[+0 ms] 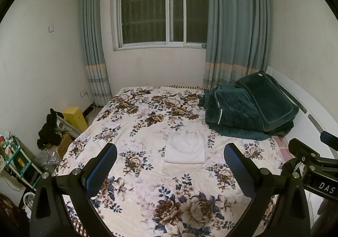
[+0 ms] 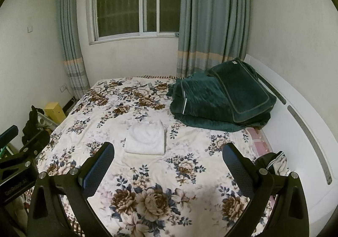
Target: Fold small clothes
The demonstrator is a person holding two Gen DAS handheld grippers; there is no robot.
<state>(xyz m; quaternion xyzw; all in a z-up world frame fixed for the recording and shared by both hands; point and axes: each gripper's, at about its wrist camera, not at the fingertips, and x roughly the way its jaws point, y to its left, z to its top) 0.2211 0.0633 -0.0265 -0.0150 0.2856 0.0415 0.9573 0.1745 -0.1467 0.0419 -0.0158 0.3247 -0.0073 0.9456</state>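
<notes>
A small white garment [image 1: 185, 148] lies folded into a flat rectangle near the middle of the flower-print bedspread [image 1: 147, 184]. In the right wrist view the same folded white garment [image 2: 145, 138] sits a little left of centre. My left gripper [image 1: 170, 148] hovers above the near part of the bed, open, with nothing between its blue pads [image 1: 101, 171]. My right gripper [image 2: 168, 148] is likewise open and empty, held high over the bedspread [image 2: 169, 184]. Each gripper's body shows at the edge of the other's view. Neither touches the garment.
A dark green folded quilt and pillow [image 1: 251, 108] fill the far right corner of the bed beside the white headboard [image 2: 300, 123]. A striped cloth [image 2: 274, 163] lies at the right bed edge. Boxes, dark clothing [image 1: 49, 129] and a small shelf crowd the floor at left.
</notes>
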